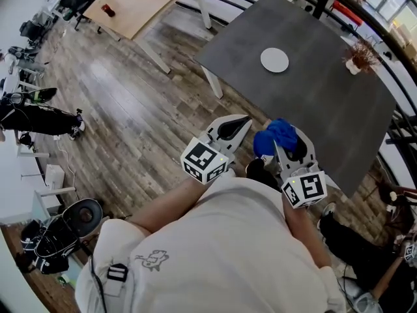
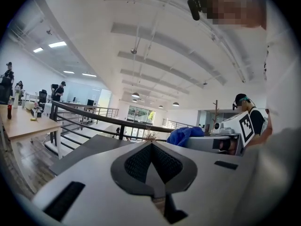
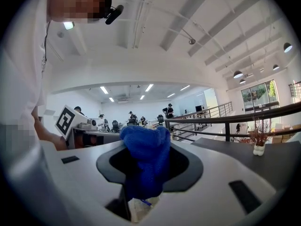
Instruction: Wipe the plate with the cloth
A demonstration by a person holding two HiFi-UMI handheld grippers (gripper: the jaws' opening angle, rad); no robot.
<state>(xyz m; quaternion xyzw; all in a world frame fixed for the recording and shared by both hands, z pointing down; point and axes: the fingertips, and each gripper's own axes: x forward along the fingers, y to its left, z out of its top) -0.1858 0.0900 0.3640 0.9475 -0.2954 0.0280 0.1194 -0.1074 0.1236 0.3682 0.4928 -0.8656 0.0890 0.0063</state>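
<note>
A small white plate (image 1: pixel 274 60) lies alone near the far side of the dark grey table (image 1: pixel 326 103). My right gripper (image 1: pixel 284 143) is shut on a bunched blue cloth (image 1: pixel 275 136), held level in front of my chest at the table's near edge. The cloth (image 3: pixel 143 161) fills the space between the right jaws and sticks up above them. My left gripper (image 1: pixel 239 126) is shut with nothing in it, level beside the right one, over the wooden floor just short of the table. From the left gripper view the blue cloth (image 2: pixel 184 135) shows to the right.
A small white pot with dry twigs (image 1: pixel 357 59) stands at the table's far right edge. A railing (image 1: pixel 391 44) runs behind the table. A light wooden desk (image 1: pixel 133 5) stands far left, bags (image 1: pixel 39 116) and a chair base (image 1: pixel 78 217) lie on the floor at left.
</note>
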